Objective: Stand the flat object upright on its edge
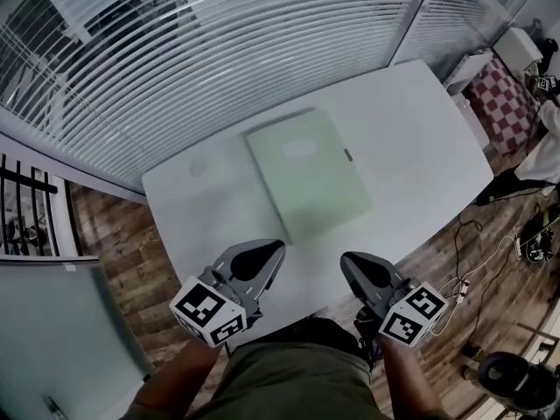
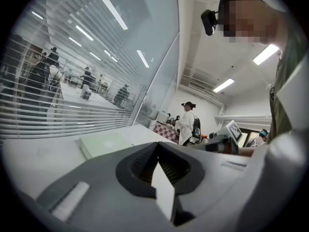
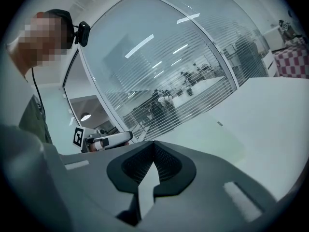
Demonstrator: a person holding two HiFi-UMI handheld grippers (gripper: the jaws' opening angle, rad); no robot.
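A flat pale green book (image 1: pixel 306 173) lies on the white table (image 1: pixel 411 138), near its middle. The same book (image 2: pixel 104 143) shows low at the left in the left gripper view, and again as a pale slab (image 3: pixel 212 139) in the right gripper view. My left gripper (image 1: pixel 273 250) is shut and empty, at the table's near edge, short of the book's near left corner. My right gripper (image 1: pixel 348 262) is shut and empty too, short of the book's near right corner. Neither touches the book.
Glass walls with white blinds (image 1: pixel 201 51) run behind the table. A red-and-white checked box (image 1: pixel 506 103) stands on the wooden floor at the right, with cables (image 1: pixel 464 283) nearby. A person in white (image 2: pixel 188 124) stands beyond the table's far end.
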